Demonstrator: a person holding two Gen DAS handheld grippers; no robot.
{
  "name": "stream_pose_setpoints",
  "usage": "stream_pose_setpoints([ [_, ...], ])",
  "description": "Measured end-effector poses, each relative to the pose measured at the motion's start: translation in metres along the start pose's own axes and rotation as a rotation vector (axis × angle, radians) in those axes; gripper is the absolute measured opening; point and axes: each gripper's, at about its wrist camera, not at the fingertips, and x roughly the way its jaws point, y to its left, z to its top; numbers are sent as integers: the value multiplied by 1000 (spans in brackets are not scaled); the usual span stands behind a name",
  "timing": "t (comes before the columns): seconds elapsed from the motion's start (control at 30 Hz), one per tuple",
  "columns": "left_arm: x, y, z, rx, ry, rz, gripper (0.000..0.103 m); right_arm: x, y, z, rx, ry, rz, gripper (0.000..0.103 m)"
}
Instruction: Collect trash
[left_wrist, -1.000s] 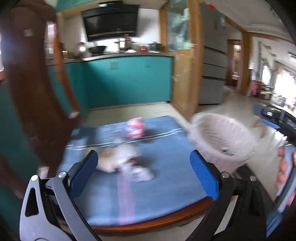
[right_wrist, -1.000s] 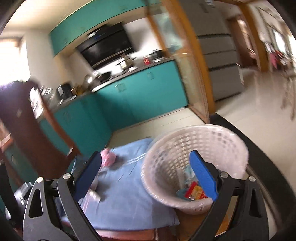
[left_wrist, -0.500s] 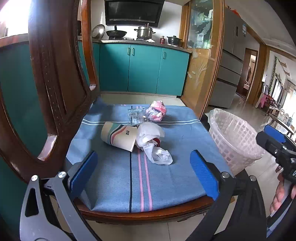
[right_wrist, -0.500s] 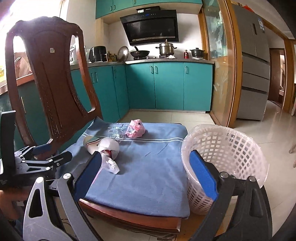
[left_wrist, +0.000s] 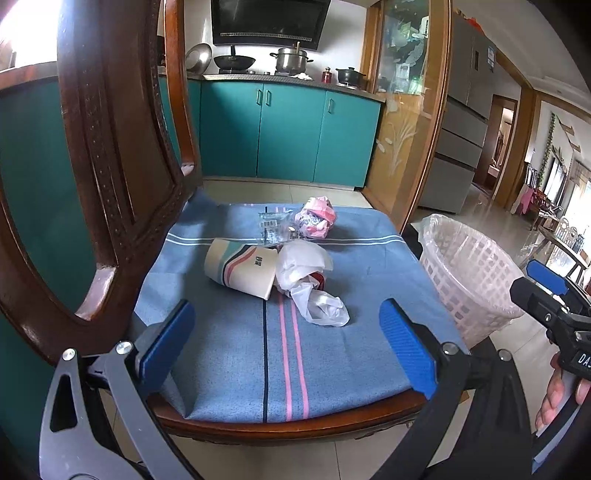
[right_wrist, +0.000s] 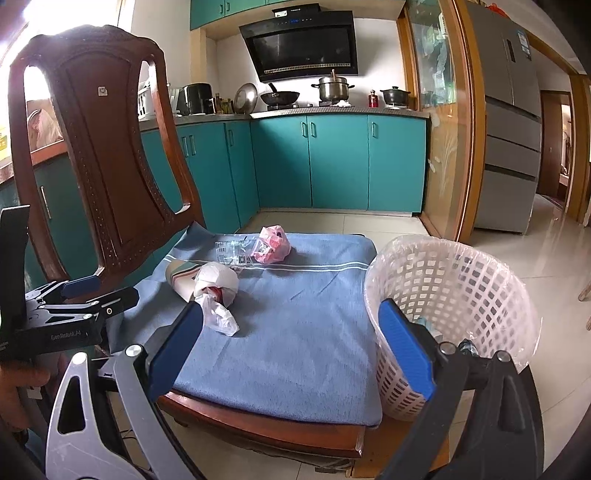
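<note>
The chair cushion is blue-grey with pink, white and dark stripes. On it, the paper cup is cream with teal and salmon bands, the plastic bag white, the crumpled wrapper pink. The laundry-style basket is white lattice. The chair back is reddish-brown; the cabinets are teal.
</note>
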Motion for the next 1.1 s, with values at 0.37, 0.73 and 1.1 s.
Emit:
stream_pose_setpoints([
  [0.37, 1, -3, -1, 12, 5, -7, 99, 1, -2, -2, -2, 5, -1, 94],
  [0.73, 1, -3, -1, 9, 8, -12, 99, 3, 1, -3, -16, 15, 1, 94],
  [1.1, 1, -5, -1, 10, 12, -15, 99, 5, 3, -5, -19, 25, 6, 94],
])
